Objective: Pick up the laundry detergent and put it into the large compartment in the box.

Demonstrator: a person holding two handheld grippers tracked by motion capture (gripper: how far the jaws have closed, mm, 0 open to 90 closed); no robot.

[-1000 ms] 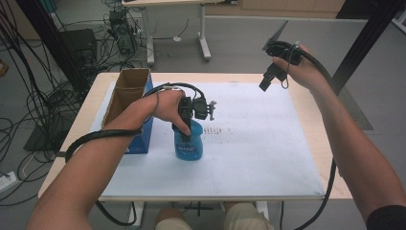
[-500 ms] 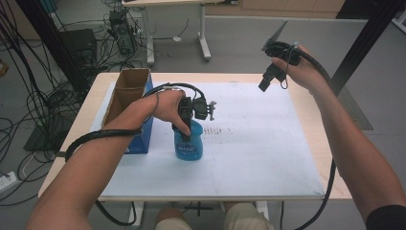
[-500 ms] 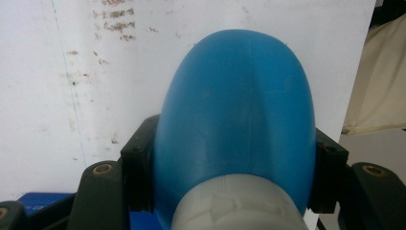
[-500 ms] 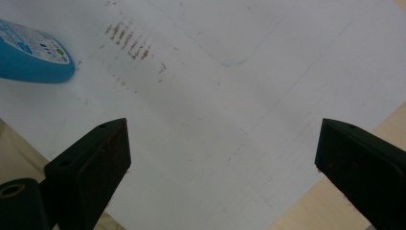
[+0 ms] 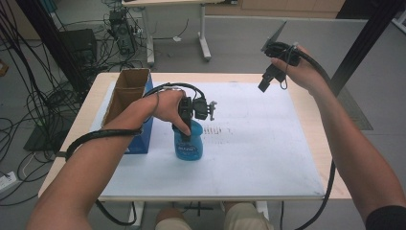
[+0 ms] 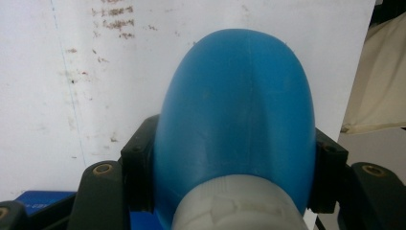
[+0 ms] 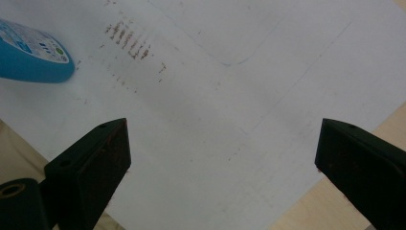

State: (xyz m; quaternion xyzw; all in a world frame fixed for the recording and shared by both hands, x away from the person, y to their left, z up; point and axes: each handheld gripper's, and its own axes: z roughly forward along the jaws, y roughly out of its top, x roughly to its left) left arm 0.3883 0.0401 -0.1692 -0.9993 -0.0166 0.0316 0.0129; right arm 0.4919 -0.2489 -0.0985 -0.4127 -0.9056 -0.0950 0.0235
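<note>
A blue plastic bottle with a pale cap stands upright on the white sheet, left of its middle. My left gripper comes down on it from above, shut on the bottle just below the cap; in the left gripper view the blue bottle sits squeezed between both jaws. My right gripper is held high over the far right of the table, open with nothing between its fingers. The right gripper view looks down past its spread jaws at the sheet and the bottle's base.
An open cardboard box with blue sides stands at the left, close beside the bottle. Brown smudges mark the sheet near its middle. The wooden table edges the sheet. Cables and desk legs crowd the floor behind.
</note>
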